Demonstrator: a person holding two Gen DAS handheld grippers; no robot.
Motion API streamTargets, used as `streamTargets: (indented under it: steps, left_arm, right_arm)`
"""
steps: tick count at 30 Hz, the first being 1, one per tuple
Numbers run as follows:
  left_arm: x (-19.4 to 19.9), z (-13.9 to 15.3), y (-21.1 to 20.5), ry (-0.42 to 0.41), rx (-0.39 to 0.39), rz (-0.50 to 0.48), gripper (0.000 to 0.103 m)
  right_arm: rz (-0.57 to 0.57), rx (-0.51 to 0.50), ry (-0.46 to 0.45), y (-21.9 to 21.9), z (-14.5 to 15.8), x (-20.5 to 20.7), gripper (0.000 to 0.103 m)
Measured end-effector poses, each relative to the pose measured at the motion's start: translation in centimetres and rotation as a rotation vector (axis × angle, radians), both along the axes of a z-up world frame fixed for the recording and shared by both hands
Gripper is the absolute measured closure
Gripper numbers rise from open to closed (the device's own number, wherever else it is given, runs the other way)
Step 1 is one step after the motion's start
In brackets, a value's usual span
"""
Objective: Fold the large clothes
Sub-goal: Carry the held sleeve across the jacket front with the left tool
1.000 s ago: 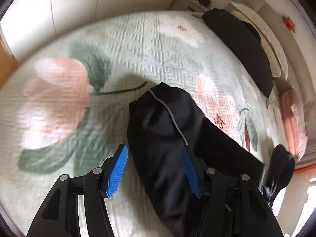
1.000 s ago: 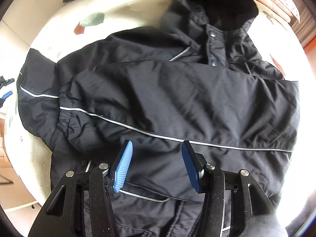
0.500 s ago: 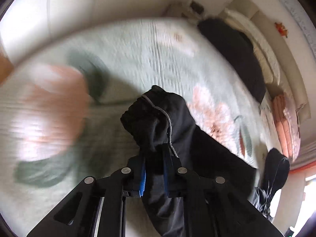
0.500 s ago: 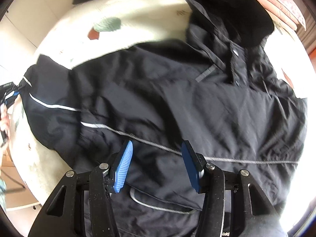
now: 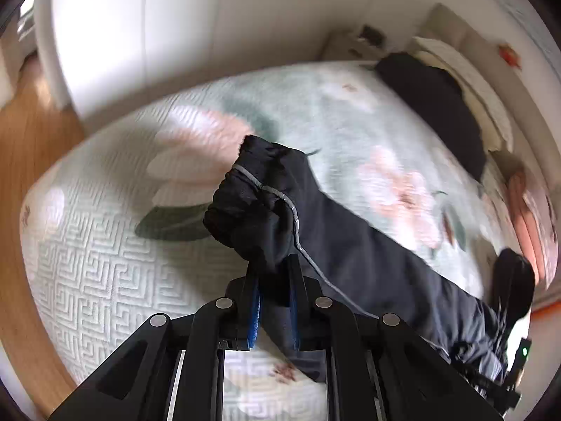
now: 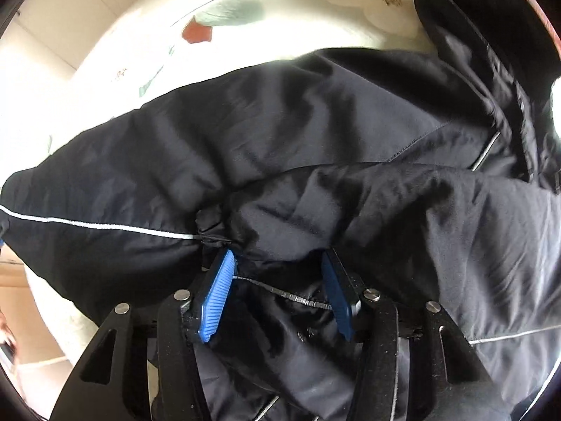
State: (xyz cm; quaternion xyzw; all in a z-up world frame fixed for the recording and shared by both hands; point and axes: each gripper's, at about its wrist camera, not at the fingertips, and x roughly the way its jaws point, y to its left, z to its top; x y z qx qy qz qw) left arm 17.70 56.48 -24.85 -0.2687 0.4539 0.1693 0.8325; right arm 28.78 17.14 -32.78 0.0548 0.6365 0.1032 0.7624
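A large black jacket with thin silver piping lies spread on a bed with a pale floral quilt. My left gripper is shut on the jacket's sleeve near the elastic cuff and holds it lifted off the quilt. My right gripper is open, its blue pads on either side of a bunched fold of the jacket's body, close against the fabric. The hood lies at the upper right in the right wrist view.
Another black garment lies at the far side of the bed by pillows. White wardrobe doors stand behind the bed. Wooden floor shows at the left past the bed edge.
My left gripper closed on the sleeve cuff and has raised it off the quilt. My right gripper, still open, has moved down into the jacket fabric.
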Motion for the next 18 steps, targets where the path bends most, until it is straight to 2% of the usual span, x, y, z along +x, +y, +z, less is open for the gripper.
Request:
streamTargets:
  steps: [4,6,8,11,13,15,18]
  left_arm:
    - [0.2,5.4,-6.5,-0.077,0.108,-0.147,0.089]
    - [0.1,8.0,-11.2,-0.124,0.143,-0.243,0.089]
    - [-0.2,9.6,-16.0,-0.169,0.119,-0.344,0.089]
    - [-0.5,10.9,-24.4,-0.211,0.092,-0.506,0.089]
    - [-0.7,11.0,-30.5,-0.234,0.042,-0.628,0.091]
    - [-0.9,11.0,-35.8,-0.248,0.002,-0.731,0.097]
    - [-1.5,10.1,-44.2,-0.254,-0.052,-0.886,0.097]
  right_arm:
    - [0.002,0.093,0.0,-2.4,2.5,-0.9,0.05]
    - [-0.021,0.132,-0.043,-4.9,4.7,-2.3,0.049]
    - [-0.039,0.133,-0.081,-7.6,6.6,-4.1,0.049]
    - [-0.065,0.118,-0.087,-12.2,8.1,-7.0,0.049]
    - [-0.085,0.089,-0.09,-15.4,8.6,-8.9,0.049]
    - [-0.109,0.057,-0.089,-18.5,8.9,-10.7,0.049]
    - [-0.16,0.028,-0.082,-23.1,9.1,-12.9,0.049]
